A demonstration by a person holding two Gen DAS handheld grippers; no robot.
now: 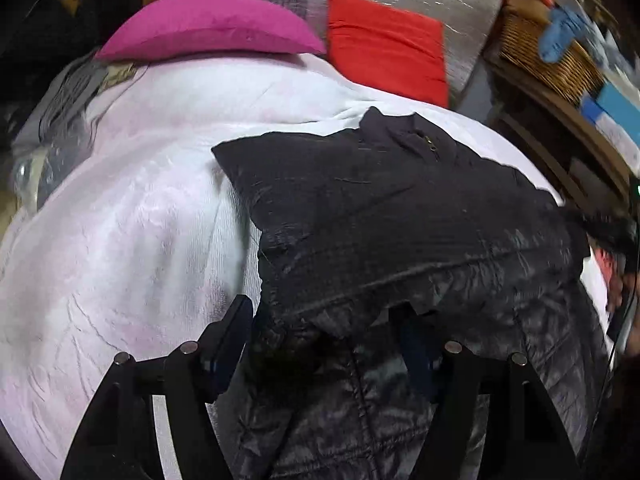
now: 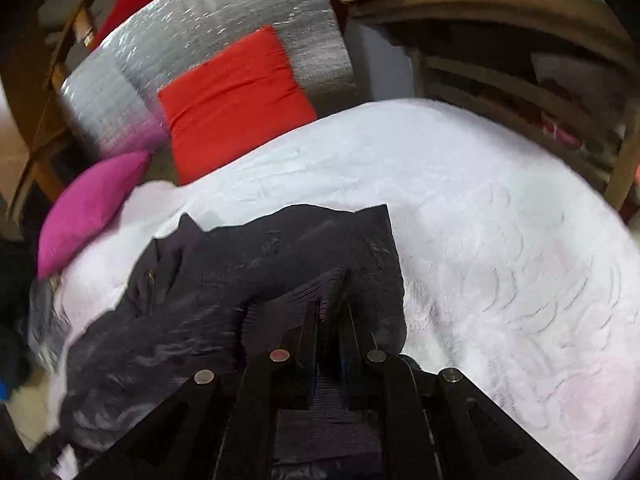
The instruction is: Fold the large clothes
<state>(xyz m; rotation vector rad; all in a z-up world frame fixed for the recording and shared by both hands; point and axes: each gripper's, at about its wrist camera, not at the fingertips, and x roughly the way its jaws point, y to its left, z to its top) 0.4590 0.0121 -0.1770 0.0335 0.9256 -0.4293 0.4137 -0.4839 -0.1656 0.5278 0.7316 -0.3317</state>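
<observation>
A black quilted jacket (image 1: 400, 216) lies on a white bedspread (image 1: 132, 220), partly folded over itself. My left gripper (image 1: 324, 320) is open, its fingers wide apart on either side of the jacket's near edge, with fabric between them. In the right wrist view the jacket (image 2: 240, 264) spreads to the left and ahead. My right gripper (image 2: 330, 312) is shut on the jacket's ribbed cuff (image 2: 280, 312), which bunches up between the narrow jaws.
A magenta cushion (image 1: 212, 28) and a red cushion (image 1: 388, 48) lie at the far end against a silver quilted panel (image 2: 208, 16). A wicker basket (image 1: 552, 48) and wooden furniture (image 2: 520, 40) stand to the right. White bedspread (image 2: 500, 220) stretches to the right.
</observation>
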